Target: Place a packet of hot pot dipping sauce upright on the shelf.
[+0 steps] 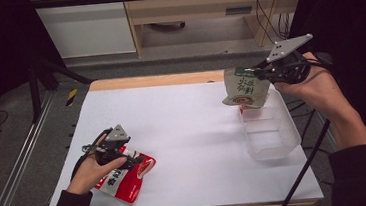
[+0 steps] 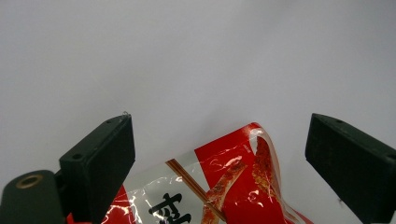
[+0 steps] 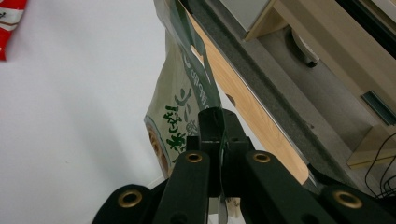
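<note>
A red and white snack bag [image 1: 125, 177] lies flat at the table's front left. My left gripper [image 1: 138, 162] rests over its upper end with jaws spread wide; in the left gripper view the bag [image 2: 219, 186] lies between the two pads [image 2: 100, 163], untouched. A green and white snack bag [image 1: 245, 88] hangs in the air at the back right, over the far end of a clear plastic bin [image 1: 270, 131]. My right gripper [image 1: 260, 72] is shut on its top edge; the right gripper view shows the bag [image 3: 180, 107] pinched between the closed jaws.
The white table top [image 1: 188, 132] has a wooden strip along its far edge. A dark stand pole [image 1: 307, 165] leans past the bin's right side. Beyond the table are a floor, a wooden cabinet and cables.
</note>
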